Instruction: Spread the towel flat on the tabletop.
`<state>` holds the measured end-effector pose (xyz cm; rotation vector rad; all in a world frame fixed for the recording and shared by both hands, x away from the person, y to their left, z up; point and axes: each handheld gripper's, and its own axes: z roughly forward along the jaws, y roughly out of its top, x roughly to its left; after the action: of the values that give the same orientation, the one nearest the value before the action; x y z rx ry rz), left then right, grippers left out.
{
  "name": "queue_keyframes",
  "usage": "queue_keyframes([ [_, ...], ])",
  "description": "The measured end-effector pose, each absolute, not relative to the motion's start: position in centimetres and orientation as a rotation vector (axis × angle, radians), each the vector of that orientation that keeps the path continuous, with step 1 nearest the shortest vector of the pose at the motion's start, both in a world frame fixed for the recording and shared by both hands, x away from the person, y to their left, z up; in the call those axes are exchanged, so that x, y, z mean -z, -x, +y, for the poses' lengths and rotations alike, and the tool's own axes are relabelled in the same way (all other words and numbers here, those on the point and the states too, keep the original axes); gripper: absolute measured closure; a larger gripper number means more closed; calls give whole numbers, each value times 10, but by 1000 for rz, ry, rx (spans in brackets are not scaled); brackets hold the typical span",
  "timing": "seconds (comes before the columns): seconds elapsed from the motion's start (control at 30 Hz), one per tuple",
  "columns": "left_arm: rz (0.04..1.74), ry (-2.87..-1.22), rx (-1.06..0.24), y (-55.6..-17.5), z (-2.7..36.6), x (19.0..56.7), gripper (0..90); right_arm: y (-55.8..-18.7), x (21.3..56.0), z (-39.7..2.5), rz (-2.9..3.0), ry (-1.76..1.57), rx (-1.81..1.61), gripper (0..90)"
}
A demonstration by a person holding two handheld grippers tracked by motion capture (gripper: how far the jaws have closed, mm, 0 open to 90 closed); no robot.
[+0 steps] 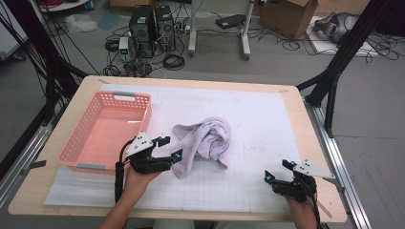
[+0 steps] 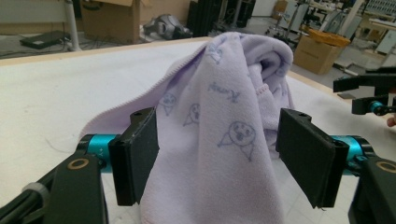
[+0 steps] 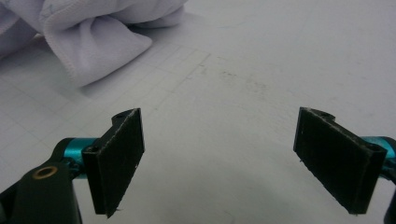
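A crumpled lilac towel (image 1: 205, 140) printed with small cartoon faces lies near the middle of the white gridded mat (image 1: 258, 114). My left gripper (image 1: 171, 148) is open at the towel's left end. In the left gripper view, a hanging fold of the towel (image 2: 233, 93) sits between the spread jaws of my left gripper (image 2: 219, 163), and neither pad presses it. My right gripper (image 1: 277, 170) is open over bare mat near the front right, well apart from the towel. In the right gripper view, my right gripper (image 3: 233, 161) holds nothing, and the towel (image 3: 88, 42) lies at the upper left.
A pink slatted plastic basket (image 1: 76, 128) stands at the table's left, just behind my left hand. The wooden table edge (image 1: 315, 143) runs along the right. Computers, cables and cardboard boxes sit on the floor beyond the table.
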<state>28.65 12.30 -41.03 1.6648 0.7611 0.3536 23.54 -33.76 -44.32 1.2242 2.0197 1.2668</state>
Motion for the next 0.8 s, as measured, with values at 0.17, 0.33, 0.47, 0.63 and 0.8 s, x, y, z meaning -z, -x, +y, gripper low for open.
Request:
queue_keyframes([
  [0.17, 747, -1711, -314, -288, 116, 415, 332, -243, 445, -312, 2116, -1170, -1269, 150],
  [0.33, 749, -1814, -273, -290, 105, 423, 323, -252, 444, -283, 2215, -1090, -1275, 150],
  [0.47, 745, -1875, -268, -289, 94, 430, 322, -264, 445, -252, 2313, -1009, -1279, 178],
  [0.63, 778, -1965, -291, -293, 82, 439, 561, -281, 450, -215, 2412, -965, -1168, 449],
  [0.8, 776, -1998, -345, -293, 79, 439, 815, -288, 451, -217, 2380, -1053, -1191, 805],
])
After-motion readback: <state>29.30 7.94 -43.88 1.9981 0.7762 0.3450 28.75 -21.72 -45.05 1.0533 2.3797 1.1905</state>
